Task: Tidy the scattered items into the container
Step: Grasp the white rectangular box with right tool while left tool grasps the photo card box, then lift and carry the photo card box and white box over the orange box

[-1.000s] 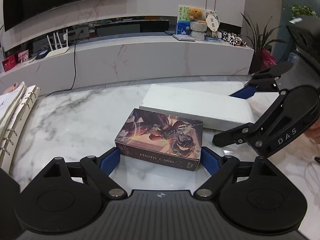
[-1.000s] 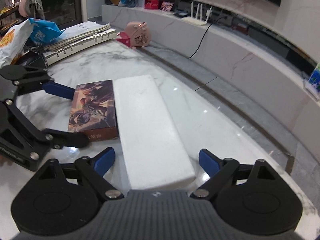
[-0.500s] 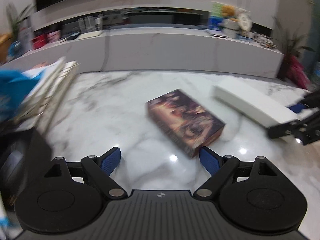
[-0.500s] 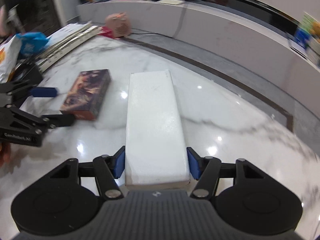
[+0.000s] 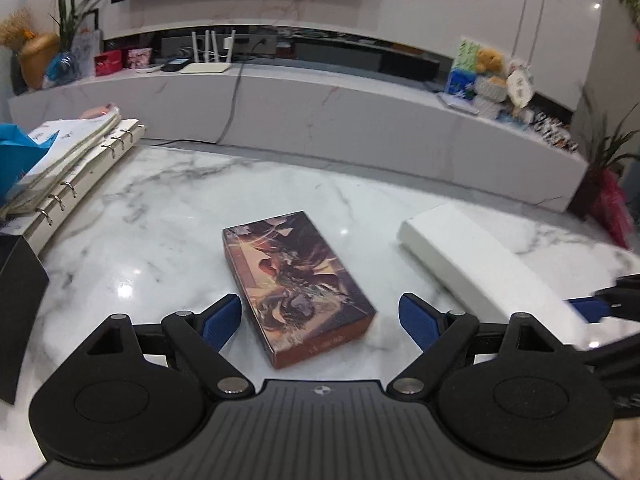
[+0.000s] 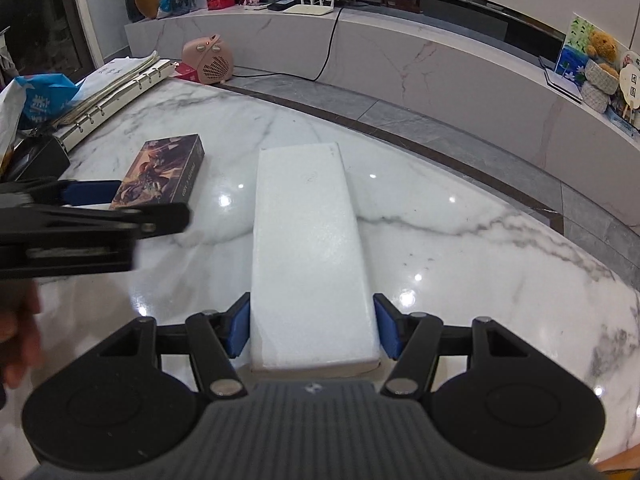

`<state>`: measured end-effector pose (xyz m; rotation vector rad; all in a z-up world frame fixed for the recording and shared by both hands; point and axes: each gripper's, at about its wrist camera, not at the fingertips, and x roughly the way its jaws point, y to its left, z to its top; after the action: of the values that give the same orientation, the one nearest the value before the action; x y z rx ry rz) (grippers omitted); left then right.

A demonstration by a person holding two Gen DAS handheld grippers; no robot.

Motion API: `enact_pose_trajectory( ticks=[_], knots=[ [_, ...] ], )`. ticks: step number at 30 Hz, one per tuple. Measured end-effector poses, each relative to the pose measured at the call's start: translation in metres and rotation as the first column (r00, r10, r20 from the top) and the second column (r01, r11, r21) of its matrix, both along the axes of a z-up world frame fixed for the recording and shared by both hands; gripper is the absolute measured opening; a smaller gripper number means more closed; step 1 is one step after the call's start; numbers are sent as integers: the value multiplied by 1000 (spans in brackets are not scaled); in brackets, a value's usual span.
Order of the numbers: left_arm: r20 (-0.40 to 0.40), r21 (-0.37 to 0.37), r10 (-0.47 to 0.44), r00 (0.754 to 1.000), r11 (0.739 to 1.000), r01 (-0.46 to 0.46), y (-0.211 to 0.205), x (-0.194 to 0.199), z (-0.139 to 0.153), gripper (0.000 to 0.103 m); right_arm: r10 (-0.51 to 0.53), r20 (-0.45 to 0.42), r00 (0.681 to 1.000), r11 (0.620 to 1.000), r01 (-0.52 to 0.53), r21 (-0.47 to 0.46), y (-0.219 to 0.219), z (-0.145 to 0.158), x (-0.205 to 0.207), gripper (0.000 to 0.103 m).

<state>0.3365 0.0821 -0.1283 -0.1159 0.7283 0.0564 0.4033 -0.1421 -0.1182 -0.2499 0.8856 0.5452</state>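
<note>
A dark illustrated card box (image 5: 298, 280) lies flat on the marble table between the open fingers of my left gripper (image 5: 320, 322), which do not touch it; it also shows in the right wrist view (image 6: 164, 174). A long white foam block (image 6: 310, 248) lies on the table. My right gripper (image 6: 312, 328) is shut on its near end, blue pads against both sides. The block also shows in the left wrist view (image 5: 480, 266). A black container's edge (image 5: 18, 304) is at the far left.
Ring binders and papers (image 5: 76, 164) and a blue bag (image 6: 44, 98) lie at the table's left. A pink heater (image 6: 208, 60) stands beyond the table edge. A white marble TV bench (image 5: 320, 108) runs behind. My left gripper (image 6: 92, 196) crosses the right wrist view.
My left gripper pulled back from the card box and swung left, still open. My right gripper closed onto the near end of the white foam block, and block and card box are now apart.
</note>
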Motion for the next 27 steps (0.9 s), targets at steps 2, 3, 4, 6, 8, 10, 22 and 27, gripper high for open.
enact_pose_trajectory(
  ticks=[2, 3, 4, 6, 8, 10, 22, 27],
  knots=[
    [10, 52, 9, 1000, 999, -9, -3, 2, -3, 102, -1, 3, 1000, 1000, 1, 3, 0, 0, 0, 65],
    [10, 73, 11, 1000, 997, -12, -4, 3, -4, 102, -1, 6, 1000, 1000, 1, 4, 0, -1, -1, 65],
    [10, 87, 16, 1000, 996, -17, -4, 4, -5, 102, -1, 10, 1000, 1000, 1, 3, 1, -1, -1, 65],
    [13, 93, 18, 1000, 995, -19, -3, 4, -4, 100, -1, 20, 1000, 1000, 1, -3, 2, -2, -3, 65],
    [21, 81, 5, 1000, 997, -6, 0, 2, -4, 95, -4, 26, 1000, 1000, 4, -5, 2, -2, -4, 65],
    [37, 65, -32, 999, 997, 30, 2, -6, -2, 85, -8, 26, 1000, 1000, 8, -3, 1, -2, -5, 65],
    [-43, 23, -208, 977, 978, 209, 14, -87, 8, 73, -43, 17, 999, 999, 44, -23, -2, -1, -49, 63],
    [-70, -56, -172, 983, 984, 168, 25, -112, 14, 89, -76, 15, 997, 997, 77, -27, -3, -1, -80, 63]
  ],
)
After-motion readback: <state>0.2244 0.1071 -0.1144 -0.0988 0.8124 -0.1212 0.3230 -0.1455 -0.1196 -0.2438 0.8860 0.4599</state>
